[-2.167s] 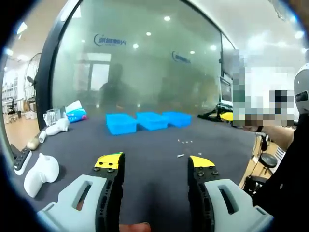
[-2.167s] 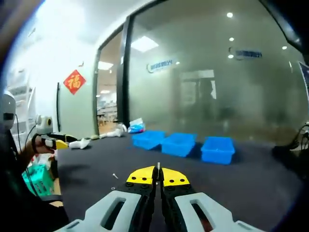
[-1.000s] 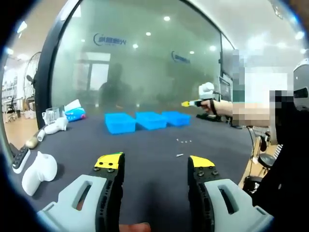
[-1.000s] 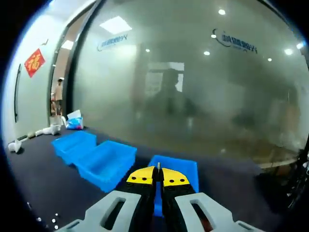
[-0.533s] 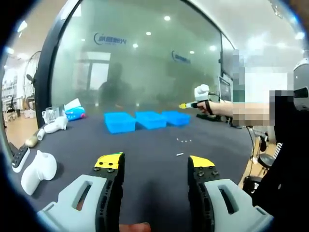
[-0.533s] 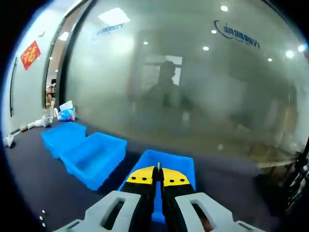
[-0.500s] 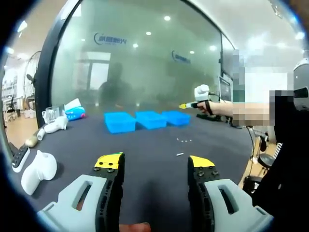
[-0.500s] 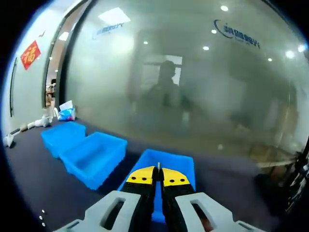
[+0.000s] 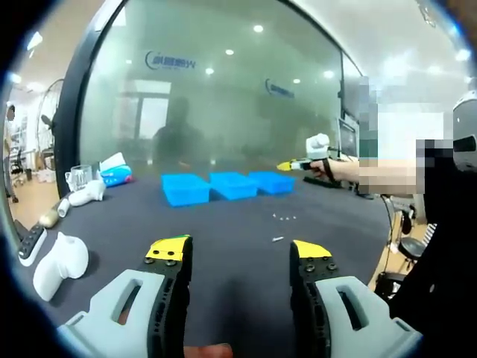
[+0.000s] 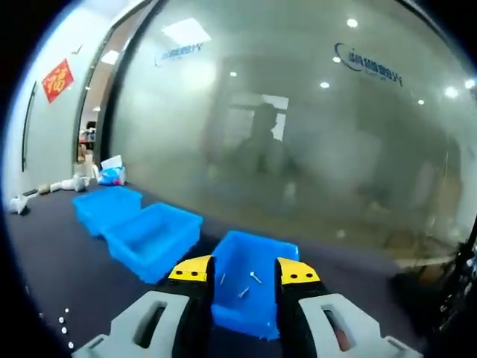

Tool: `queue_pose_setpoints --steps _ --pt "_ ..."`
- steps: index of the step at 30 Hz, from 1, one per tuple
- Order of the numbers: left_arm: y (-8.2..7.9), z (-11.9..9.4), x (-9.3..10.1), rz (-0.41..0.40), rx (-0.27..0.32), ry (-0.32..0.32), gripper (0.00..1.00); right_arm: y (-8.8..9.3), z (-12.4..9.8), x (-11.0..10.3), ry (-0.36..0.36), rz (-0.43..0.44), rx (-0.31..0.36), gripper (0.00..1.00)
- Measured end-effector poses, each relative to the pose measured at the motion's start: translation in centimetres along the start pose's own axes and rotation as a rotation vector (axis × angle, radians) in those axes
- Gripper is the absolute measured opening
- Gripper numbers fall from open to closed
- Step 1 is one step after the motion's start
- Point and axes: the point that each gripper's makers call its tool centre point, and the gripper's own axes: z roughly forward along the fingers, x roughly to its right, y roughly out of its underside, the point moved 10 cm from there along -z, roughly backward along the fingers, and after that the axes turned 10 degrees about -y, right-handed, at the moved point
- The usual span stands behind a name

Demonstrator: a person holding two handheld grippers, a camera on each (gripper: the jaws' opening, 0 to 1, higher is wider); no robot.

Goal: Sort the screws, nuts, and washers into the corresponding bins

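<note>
Right gripper view: sorting barely started, by the look of it.
right gripper [image 10: 244,273] hangs spread over the nearest blue bin [image 10: 253,293] holding a few screws [image 10: 256,278]; loose hardware [image 9: 283,218] waits on the table [image 9: 223,231], left gripper [image 9: 238,252] spread and idle.

Left gripper [image 9: 240,253] at the bottom centre of the left gripper view, jaws wide apart, nothing between. Right gripper [image 10: 244,271] at bottom centre, jaws parted; also at right [image 9: 287,165], hand-held, arm outstretched.
</note>
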Motion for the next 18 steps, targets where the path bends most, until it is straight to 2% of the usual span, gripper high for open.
queue_pose_setpoints --steps 4,6,8,18 --pt "0.0 0.0 0.1 0.0 0.001 0.002 0.51 0.4 -1.6 -0.6 -0.029 0.013 0.011 0.3" --pt "-0.1 0.0 0.1 0.001 0.001 0.004 0.51 0.6 -2.8 -1.4 -0.074 0.059 0.027 0.3" --pt "-0.1 0.0 0.2 0.002 0.001 0.005 0.51 0.7 -3.9 -1.7 -0.084 0.057 0.035 0.32" --pt "-0.3 0.1 0.7 0.008 0.004 0.019 0.51 1.9 -11.0 -6.1 -0.186 0.04 0.09 0.35"
